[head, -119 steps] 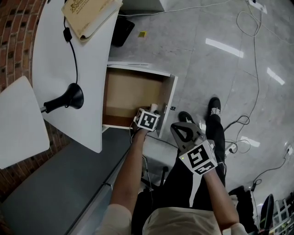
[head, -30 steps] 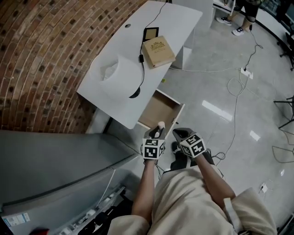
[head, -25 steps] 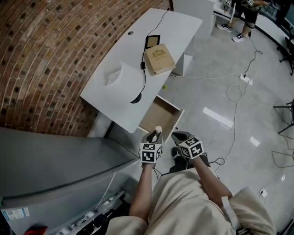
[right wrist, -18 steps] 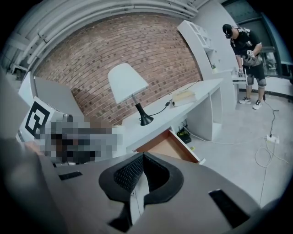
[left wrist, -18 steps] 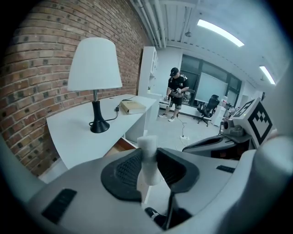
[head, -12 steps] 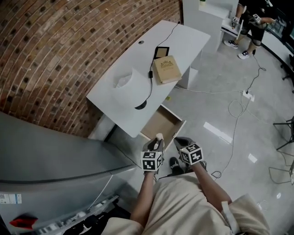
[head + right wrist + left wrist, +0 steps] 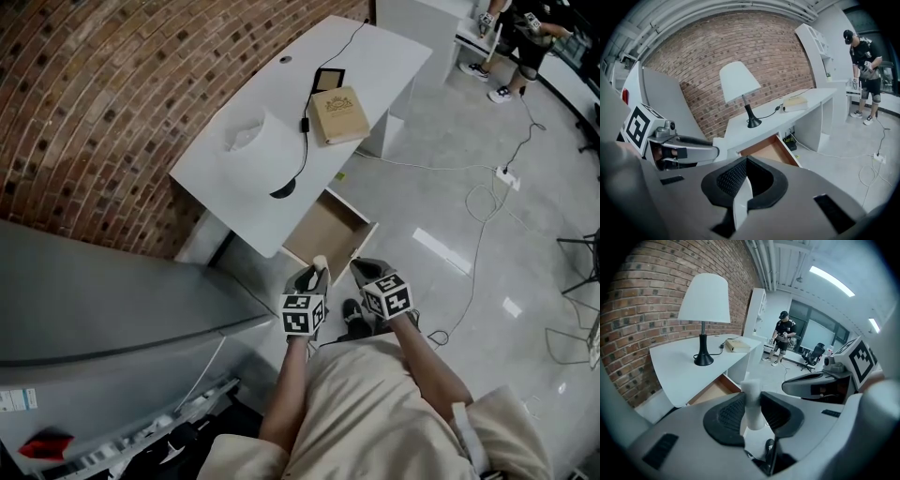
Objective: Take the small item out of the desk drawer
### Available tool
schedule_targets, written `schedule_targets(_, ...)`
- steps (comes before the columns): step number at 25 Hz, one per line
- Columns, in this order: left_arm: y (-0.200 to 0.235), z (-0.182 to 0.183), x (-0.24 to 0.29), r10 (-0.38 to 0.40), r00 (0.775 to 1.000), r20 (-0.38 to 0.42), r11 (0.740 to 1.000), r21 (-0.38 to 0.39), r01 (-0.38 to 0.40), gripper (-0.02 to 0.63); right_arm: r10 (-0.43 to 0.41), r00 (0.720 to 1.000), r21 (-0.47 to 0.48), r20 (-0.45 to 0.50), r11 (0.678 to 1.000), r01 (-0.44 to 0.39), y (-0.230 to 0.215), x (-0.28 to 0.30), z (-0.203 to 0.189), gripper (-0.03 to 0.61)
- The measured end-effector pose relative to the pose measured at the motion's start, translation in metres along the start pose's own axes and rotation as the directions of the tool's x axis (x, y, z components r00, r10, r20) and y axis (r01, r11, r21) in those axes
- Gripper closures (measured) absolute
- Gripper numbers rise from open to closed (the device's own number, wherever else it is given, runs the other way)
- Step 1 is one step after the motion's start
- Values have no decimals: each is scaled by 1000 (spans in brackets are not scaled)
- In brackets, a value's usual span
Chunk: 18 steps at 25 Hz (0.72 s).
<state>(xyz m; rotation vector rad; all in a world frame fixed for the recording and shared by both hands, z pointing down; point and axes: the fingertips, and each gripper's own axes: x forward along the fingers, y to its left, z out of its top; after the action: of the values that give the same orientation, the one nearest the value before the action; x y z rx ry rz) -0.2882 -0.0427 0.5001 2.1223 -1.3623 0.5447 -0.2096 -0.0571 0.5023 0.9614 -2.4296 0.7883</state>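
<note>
Clamping a smooth white cylinder (image 7: 753, 401), ribbed black fingers (image 7: 729, 414) of left gripper (image 7: 311, 278); right gripper (image 7: 746, 169) fingers closed.

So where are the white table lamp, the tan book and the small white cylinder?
White table lamp (image 7: 704, 298): left gripper view, middle of its shade.
Tan book (image 7: 338, 114): head view, centre of its cover.
Small white cylinder (image 7: 753, 401): left gripper view, middle of its side.
</note>
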Motion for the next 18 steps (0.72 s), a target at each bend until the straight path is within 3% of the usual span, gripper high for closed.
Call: schedule_targets(18, -4, -2, -2, -18, 1000, 3, 1000, 25, 18, 497, 15, 999, -2, -45, 1000, -16, 4, 3, -3, 554)
